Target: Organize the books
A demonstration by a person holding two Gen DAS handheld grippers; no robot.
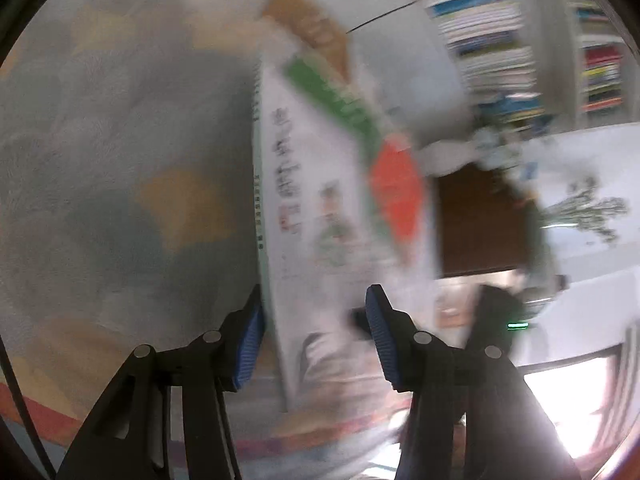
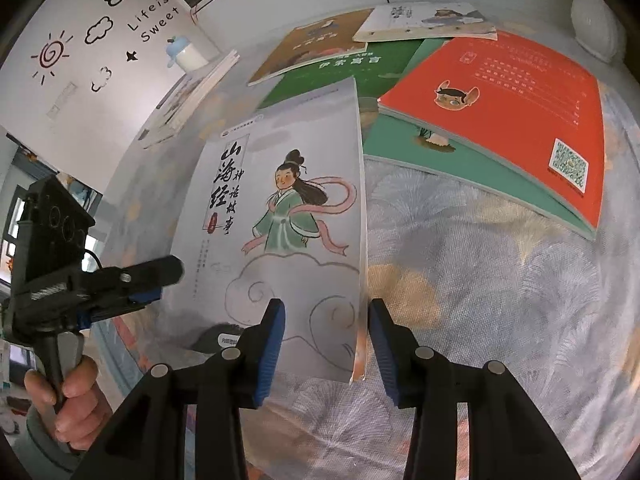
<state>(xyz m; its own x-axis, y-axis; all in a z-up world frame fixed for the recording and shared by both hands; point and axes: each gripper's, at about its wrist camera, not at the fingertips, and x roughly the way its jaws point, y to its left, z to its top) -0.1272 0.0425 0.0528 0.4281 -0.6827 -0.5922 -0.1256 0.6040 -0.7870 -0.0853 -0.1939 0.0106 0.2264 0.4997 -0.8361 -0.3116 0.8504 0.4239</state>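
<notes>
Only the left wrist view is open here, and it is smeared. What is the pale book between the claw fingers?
Observer: In the right wrist view it is a pale grey paperback. Its cover shows a drawn figure in a green robe above clouds.
Operator: Where is the other claw?
Observer: The right claw straddles that book's lower right corner, and a gap shows beside its right finger.
Operator: Any other books about?
Observer: An orange-red book lies flat on a teal-green book on the patterned bedspread.
</notes>
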